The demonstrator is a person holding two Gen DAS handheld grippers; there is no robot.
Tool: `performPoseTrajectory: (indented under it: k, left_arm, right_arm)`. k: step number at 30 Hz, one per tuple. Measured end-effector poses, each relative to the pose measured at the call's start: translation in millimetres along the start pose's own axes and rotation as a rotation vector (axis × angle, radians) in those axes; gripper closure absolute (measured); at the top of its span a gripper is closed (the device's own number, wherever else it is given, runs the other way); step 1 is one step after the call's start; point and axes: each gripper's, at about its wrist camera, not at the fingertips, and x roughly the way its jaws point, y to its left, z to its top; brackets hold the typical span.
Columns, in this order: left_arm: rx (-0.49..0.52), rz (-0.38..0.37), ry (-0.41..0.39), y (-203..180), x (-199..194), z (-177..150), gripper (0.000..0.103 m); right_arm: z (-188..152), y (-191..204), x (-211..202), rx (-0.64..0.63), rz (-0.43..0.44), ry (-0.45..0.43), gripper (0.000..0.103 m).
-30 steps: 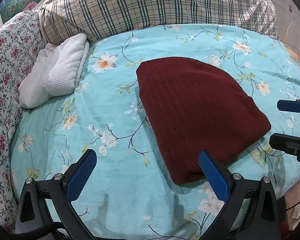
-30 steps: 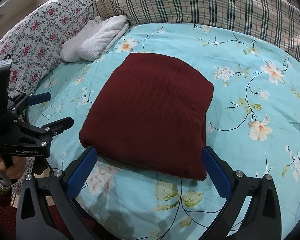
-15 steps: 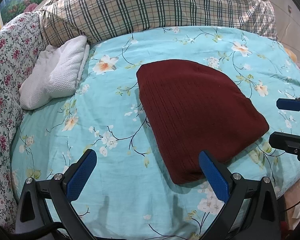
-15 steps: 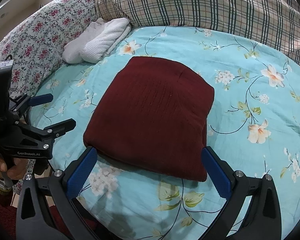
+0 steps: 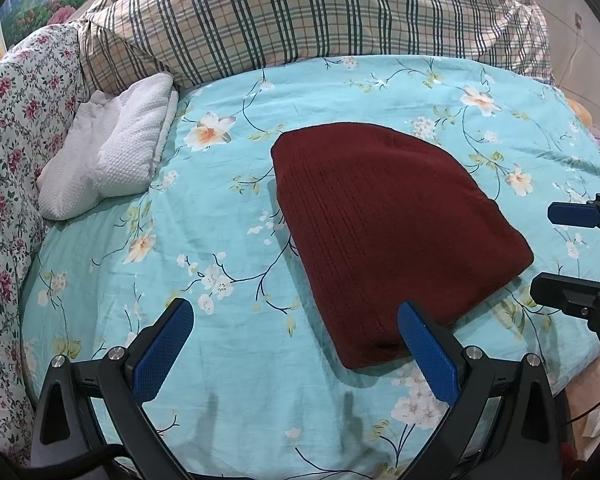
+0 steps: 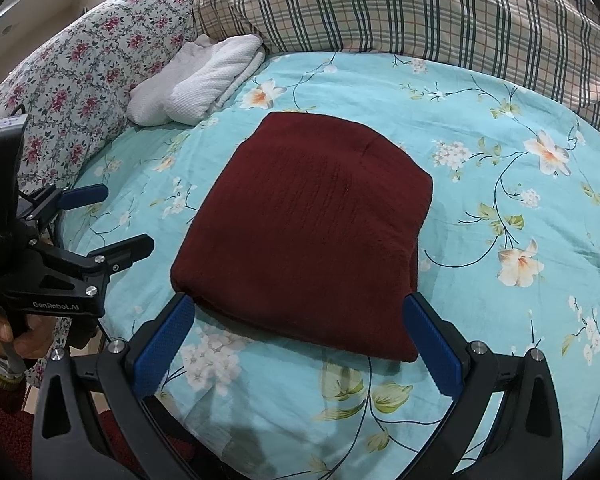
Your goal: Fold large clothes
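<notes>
Right wrist view: the folded maroon sweater (image 6: 308, 236) is laid flat on the floral sheet (image 6: 500, 200), its near edge framed by the right gripper (image 6: 300, 344), jaws spread wide, empty. The left gripper (image 5: 296, 344) is held agape over bare sheet left of the sweater.

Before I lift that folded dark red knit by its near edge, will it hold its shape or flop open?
The dark red knit is probably floppy: it is soft ribbed fabric lying in stacked layers, so lifting by one edge would likely let the layers sag apart. It looks thick, so fairly heavy for cloth. On the cotton floral sheet a push would likely bunch it rather than slide it.
</notes>
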Motion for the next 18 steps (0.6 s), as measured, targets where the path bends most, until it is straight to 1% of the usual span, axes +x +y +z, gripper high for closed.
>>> performPoseTrajectory:
  k: [18]
  left_arm:
    - [-0.005,0.002,-0.003,-2.3,-2.4,0.3,0.001]
  right_arm:
    - [1.4,0.8,-0.4,-0.002,0.000,0.000,0.000]
